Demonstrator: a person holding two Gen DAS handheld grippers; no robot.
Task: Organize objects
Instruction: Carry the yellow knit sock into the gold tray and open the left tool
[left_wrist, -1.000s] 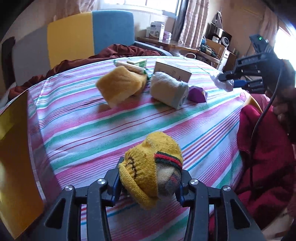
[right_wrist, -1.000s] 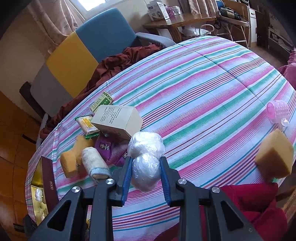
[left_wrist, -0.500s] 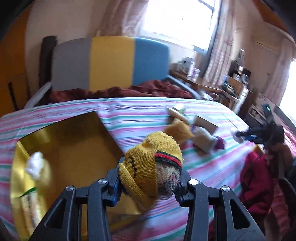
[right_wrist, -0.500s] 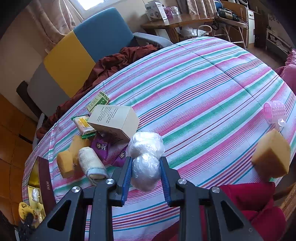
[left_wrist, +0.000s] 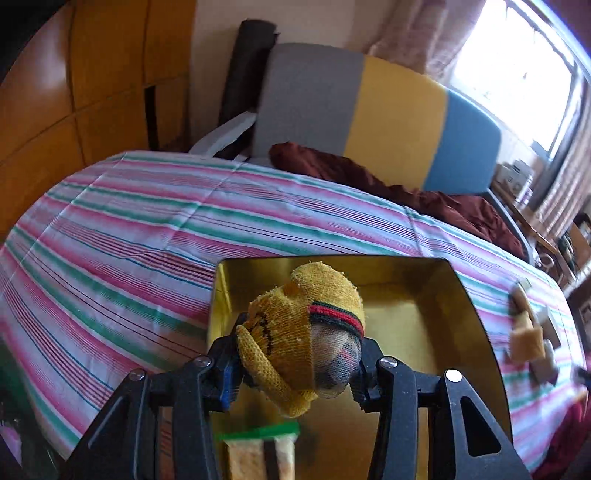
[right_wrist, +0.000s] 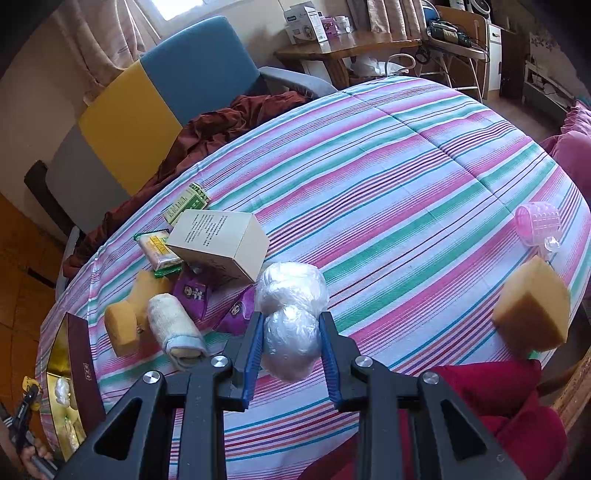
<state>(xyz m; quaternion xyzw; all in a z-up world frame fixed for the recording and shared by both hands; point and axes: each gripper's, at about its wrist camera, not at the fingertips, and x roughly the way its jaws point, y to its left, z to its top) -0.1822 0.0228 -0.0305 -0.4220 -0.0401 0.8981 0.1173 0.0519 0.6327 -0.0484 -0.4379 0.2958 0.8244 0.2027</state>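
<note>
Wide view first: the striped tabletop (right_wrist: 406, 177) fills the right wrist picture, pink, green and white bands running across it. At its left end sits the gold box (left_wrist: 424, 314), open-topped, shiny inside, with a green-edged pack (left_wrist: 258, 432) lying in its near end. Next in size, the white carton (right_wrist: 221, 247) lies on its side among the clutter, touching a yellow snack packet (right_wrist: 157, 251) and purple sachets (right_wrist: 194, 295). Beside those, a yellow sponge (right_wrist: 125, 321) and a rolled towel (right_wrist: 173, 328) lie together. Off at the right edge, another yellow sponge (right_wrist: 532, 310) sits alone, a pink hair roller (right_wrist: 537, 221) just beyond it. Now the hands: the left tool (left_wrist: 295, 365) is clamped on the yellow sock ball (left_wrist: 303, 325), held in the air over the gold box. The right tool (right_wrist: 291, 350) is closed tight on the plastic-wrapped bundle (right_wrist: 291, 314), low over the tabletop near the purple sachets.
</note>
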